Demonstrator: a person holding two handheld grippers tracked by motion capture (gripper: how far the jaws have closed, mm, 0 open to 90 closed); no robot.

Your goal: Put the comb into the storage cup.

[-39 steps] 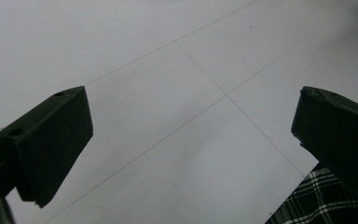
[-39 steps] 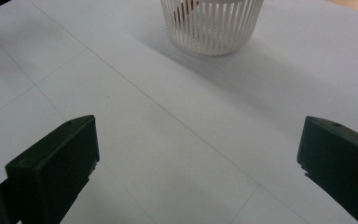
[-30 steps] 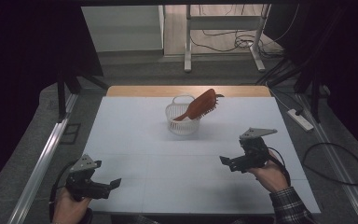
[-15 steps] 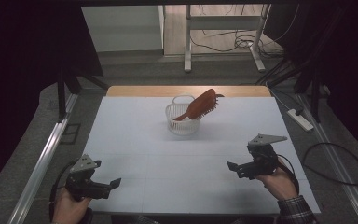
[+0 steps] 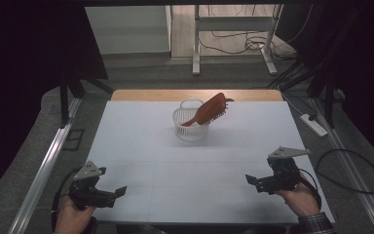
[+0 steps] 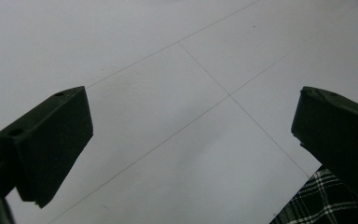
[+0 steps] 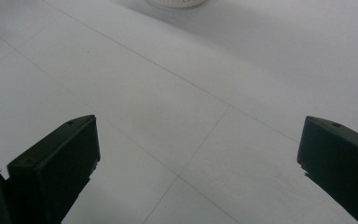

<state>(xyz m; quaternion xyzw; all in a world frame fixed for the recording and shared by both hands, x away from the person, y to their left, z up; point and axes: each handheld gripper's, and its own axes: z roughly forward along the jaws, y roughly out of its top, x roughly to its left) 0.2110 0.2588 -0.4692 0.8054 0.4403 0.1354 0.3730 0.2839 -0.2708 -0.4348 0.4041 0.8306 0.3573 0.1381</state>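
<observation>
A red-brown hairbrush (image 5: 211,109) leans handle-down in a small white mesh basket (image 5: 190,127) at the far middle of the white table (image 5: 190,170); its bristled head sticks out over the rim to the right. My left gripper (image 5: 119,191) rests low at the table's near left corner, jaws wide apart over bare tabletop. My right gripper (image 5: 251,181) is held at the near right, also open with nothing between its jaws. The basket's bottom edge (image 7: 176,3) peeks in at the top of the right gripper view.
A wooden strip (image 5: 195,94) borders the table's far edge. Metal rails run along the left side, and a power strip (image 5: 313,124) with cables lies on the floor to the right. A plaid sleeve (image 6: 328,200) shows at the lower right of the left gripper view.
My right gripper has drawn back toward the near edge and slightly to the right. The left gripper, brush and basket have stayed put.
</observation>
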